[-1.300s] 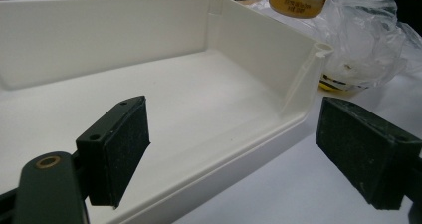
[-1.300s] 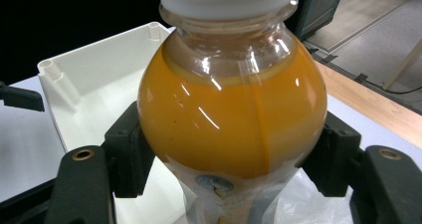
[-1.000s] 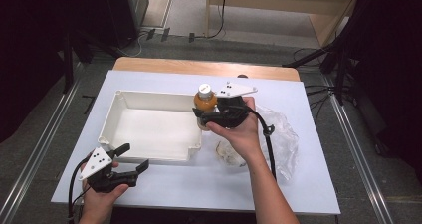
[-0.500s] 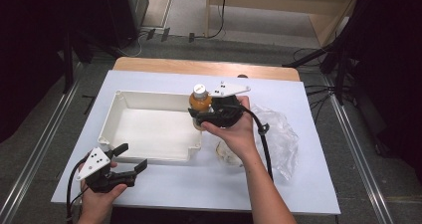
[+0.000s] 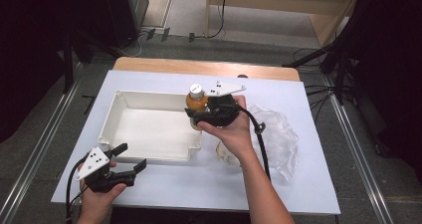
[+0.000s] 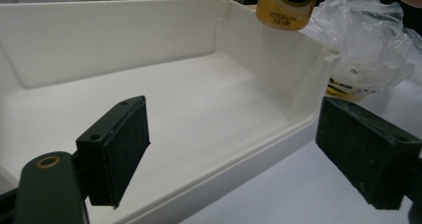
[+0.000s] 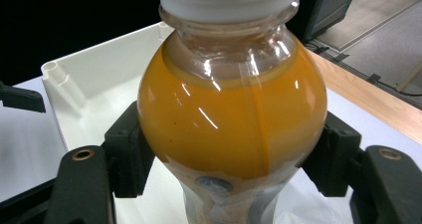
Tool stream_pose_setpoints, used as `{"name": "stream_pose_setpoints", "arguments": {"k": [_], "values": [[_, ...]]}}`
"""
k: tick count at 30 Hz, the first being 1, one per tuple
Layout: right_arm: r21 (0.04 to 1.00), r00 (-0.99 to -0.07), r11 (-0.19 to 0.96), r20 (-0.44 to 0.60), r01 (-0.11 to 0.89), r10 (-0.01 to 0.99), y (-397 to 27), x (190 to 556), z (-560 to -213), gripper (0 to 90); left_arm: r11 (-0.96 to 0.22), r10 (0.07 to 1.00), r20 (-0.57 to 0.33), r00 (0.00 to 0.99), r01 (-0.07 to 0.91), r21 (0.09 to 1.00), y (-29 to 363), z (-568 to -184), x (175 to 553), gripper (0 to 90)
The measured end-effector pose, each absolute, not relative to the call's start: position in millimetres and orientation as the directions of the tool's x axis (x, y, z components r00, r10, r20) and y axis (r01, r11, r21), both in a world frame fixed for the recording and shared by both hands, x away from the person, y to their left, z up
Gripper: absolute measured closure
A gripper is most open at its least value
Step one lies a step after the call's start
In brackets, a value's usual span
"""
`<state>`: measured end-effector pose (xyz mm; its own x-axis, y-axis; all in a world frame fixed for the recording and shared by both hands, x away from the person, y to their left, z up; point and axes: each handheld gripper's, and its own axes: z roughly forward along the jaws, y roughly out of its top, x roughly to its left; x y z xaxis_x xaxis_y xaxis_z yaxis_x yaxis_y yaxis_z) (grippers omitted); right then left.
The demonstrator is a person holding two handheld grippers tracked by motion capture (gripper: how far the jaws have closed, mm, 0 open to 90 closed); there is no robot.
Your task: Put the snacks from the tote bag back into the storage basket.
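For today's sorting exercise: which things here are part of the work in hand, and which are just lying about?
In the job:
- orange juice bottle, gripped by the right gripper
- white tray, over whose right edge the bottle is held

Lying about:
- crumpled clear plastic bag
- small container under that bag
- left gripper, open, holding nothing

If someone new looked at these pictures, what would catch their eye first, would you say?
Most striking is the clear plastic bottle of orange juice with a white cap, clamped in the right gripper above the right edge of the shallow white plastic tray. A crumpled clear plastic bag lies right of it.
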<state>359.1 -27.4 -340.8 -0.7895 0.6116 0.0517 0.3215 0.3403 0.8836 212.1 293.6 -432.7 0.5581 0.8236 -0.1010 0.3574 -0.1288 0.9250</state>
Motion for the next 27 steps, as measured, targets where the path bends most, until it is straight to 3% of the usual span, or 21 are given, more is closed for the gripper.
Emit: {"name": "stream_pose_setpoints", "arguments": {"k": [27], "values": [[0.883,-0.805,0.352,0.048,0.311,0.591,-8,362,-339,31.9,-0.125,0.821,-0.103,0.561,0.353,0.927,293,-432,212,13.7]]}}
